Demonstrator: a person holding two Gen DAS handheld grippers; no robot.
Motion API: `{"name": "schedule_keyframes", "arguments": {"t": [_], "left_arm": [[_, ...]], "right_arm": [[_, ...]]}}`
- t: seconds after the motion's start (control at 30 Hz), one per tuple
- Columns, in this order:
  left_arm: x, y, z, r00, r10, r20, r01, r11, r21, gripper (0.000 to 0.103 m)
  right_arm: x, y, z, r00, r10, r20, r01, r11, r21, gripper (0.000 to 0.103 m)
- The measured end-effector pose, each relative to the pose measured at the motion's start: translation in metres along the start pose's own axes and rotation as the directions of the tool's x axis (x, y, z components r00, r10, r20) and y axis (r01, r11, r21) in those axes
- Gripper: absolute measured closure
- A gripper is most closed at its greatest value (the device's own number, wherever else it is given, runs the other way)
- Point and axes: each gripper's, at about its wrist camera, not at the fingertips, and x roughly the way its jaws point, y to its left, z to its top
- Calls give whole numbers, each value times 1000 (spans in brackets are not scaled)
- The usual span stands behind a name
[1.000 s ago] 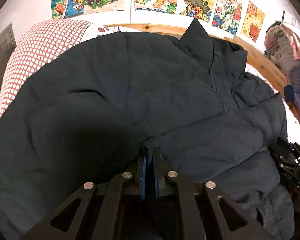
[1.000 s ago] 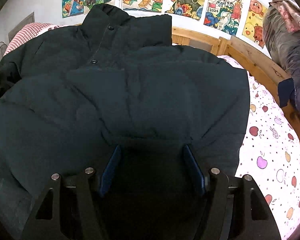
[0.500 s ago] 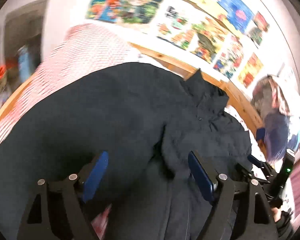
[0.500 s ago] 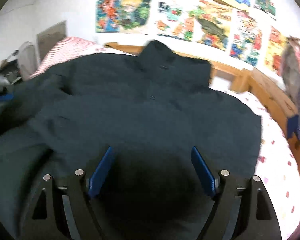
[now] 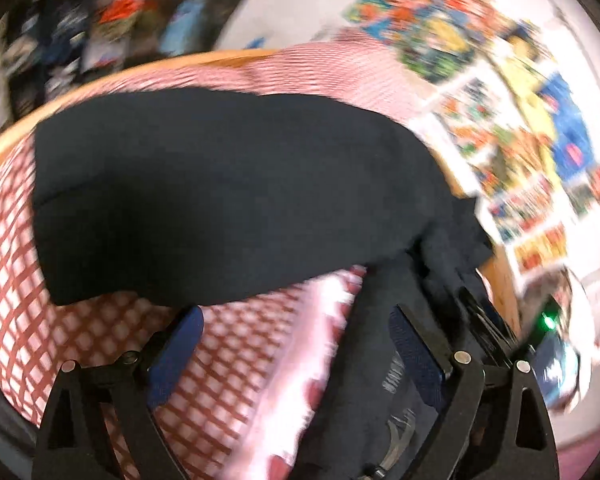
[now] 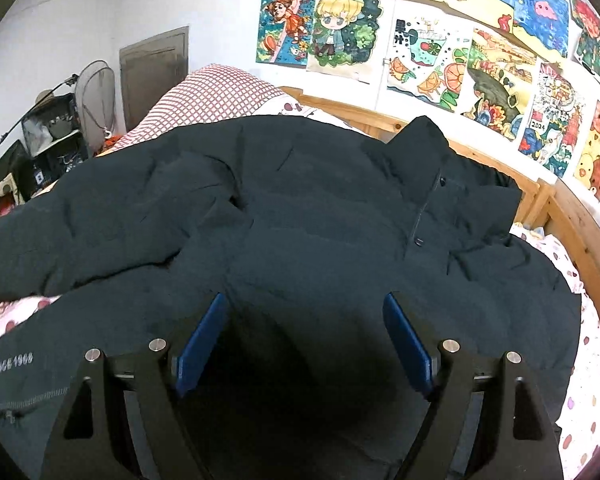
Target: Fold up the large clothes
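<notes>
L gripper (image 5: 296, 344), pinching the puffer jacket (image 6: 300, 232) a sec ago, is now spread & empty, swung left over the checked quilt (image 5: 16, 280); R gripper (image 6: 304, 328) also spread, above jacket's near hem; jacket lies on bed w/ left sleeve (image 5: 228, 196) unfolded, prob next grab.

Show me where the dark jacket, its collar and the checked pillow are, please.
dark jacket (image 6: 320, 240), right wrist view, middle of the chest panel.
collar (image 6: 424, 140), right wrist view, raised top edge.
checked pillow (image 6: 216, 96), right wrist view, upper face.
</notes>
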Motion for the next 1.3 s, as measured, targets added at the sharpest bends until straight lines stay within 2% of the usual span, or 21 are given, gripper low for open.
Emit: {"name": "schedule_keyframes", "arguments": {"t": [0.1,0.27,0.33,0.4,0.57,0.7,0.8,0.87,0.9,1.07,1.17,1.23,1.3], "left_arm": [[9,15,6,999,13,43,-9,995,-95,10],[13,19,24,987,43,157,-20,989,-146,14],[13,18,31,978,78,195,-51,989,-138,28],[15,14,39,969,111,220,-87,989,-116,52],[0,19,57,955,116,273,-105,993,-57,81],[-25,-4,85,923,97,372,-120,992,39,90],[-53,-29,114,879,78,471,-153,980,123,91],[-70,-48,130,855,53,516,-170,969,181,91],[-77,-59,138,848,42,528,-179,961,210,91],[-97,-121,154,832,-68,550,-174,910,375,91],[-101,-171,145,826,-161,541,-155,857,492,91],[-101,-198,135,830,-221,513,-123,824,554,91],[-98,-233,120,836,-281,471,-92,775,625,91]], "right_arm": [[9,5,1,999,-39,-11,39,999,6,27],[41,11,-2,996,-67,-66,68,998,14,26],[57,12,-9,993,-51,-105,54,998,20,26],[66,14,-16,991,-42,-128,46,999,25,22],[73,9,-27,992,-16,-128,25,997,70,18],[59,4,-26,996,-6,-87,13,996,85,18],[45,-5,-26,998,2,-56,5,992,125,18],[37,-11,-29,999,7,-42,0,989,147,18],[33,-14,-30,999,10,-36,-4,988,158,18],[16,-23,-29,1000,28,-7,-26,982,185,18],[1,-33,-29,999,43,19,-46,977,209,18],[-7,-39,-30,999,43,26,-47,973,228,18],[-15,-50,-32,999,32,35,-40,968,247,18]]}}
